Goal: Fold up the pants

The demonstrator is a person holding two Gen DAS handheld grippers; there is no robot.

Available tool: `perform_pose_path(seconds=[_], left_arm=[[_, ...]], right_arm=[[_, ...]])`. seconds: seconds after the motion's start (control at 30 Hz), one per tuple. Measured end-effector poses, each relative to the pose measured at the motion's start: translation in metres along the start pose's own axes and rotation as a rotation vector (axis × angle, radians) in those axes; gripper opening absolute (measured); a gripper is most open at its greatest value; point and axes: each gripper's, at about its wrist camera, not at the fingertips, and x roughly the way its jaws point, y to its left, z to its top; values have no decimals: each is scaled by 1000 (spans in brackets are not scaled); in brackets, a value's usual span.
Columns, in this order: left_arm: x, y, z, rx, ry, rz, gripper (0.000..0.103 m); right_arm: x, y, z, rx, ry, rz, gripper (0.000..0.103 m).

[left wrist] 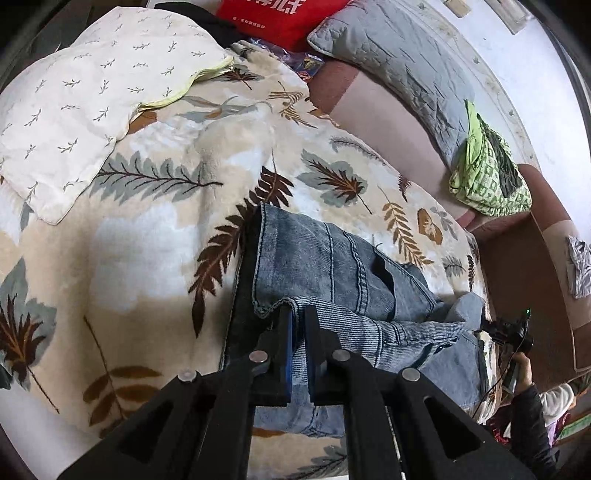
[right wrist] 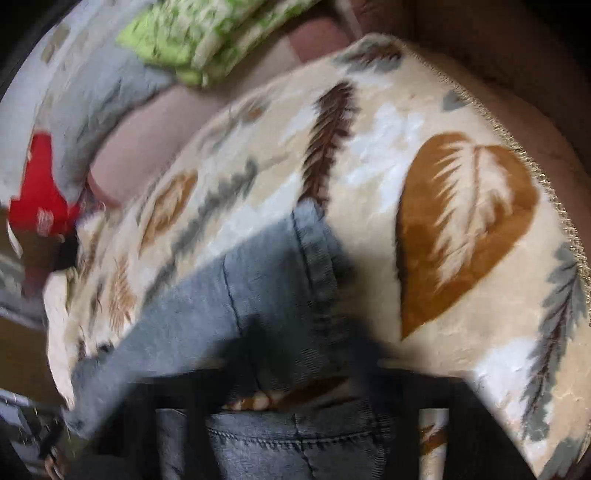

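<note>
Blue denim pants (left wrist: pixel 332 266) lying partly folded on a cream blanket (left wrist: pixel 155 229) printed with brown, grey and tan leaves, spread over a brownish-pink sofa (left wrist: pixel 373 122). No boxes, baskets or other containers in either view; only soft things on the sofa: a white pillow (left wrist: pixel 74 107) with small sprig marks at the blanket's far left, a red bag (left wrist: pixel 280 18) with white lettering behind it, a grey quilted cushion (left wrist: pixel 399 62) along the backrest, and a green patterned cloth (left wrist: pixel 487 173) bunched at the cushion's near end.

Left wrist view: left gripper (left wrist: pixel 298 321) reaching forward over the blanket, black fingers nearly together, pinching a ridge of denim at a stitched hem near the middle of the pants. A fold of lighter, ribbed-looking fabric standing up between the blue pads (left wrist: pixel 288 354). Beyond the pants, at the right edge, right gripper (left wrist: pixel 495 325) seen small and dark, held by a hand (left wrist: pixel 522 363) in a dark sleeve, close to a raised corner of the denim; jaw gap there too small to tell.

Right wrist view: heavy motion blur. Pants (right wrist: pixel 266 288) running from lower left up toward the centre, waistband seam across the bottom. Right gripper's (right wrist: pixel 303 369) fingers only dark smears over the denim; opening and grip impossible to tell.
</note>
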Motion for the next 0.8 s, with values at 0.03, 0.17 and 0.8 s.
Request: perform_pose_path(seconds=[0.03, 0.17, 0.8], left_arm=[[1, 0, 2, -2, -1, 2, 6], [1, -5, 14, 3, -16, 11, 6], [-32, -27, -30, 118, -16, 159, 29]], right_arm=[[-1, 2, -1, -11, 2, -29, 15], [-31, 10, 2, -19, -25, -30, 11], [-88, -55, -137, 18, 167, -91, 27]])
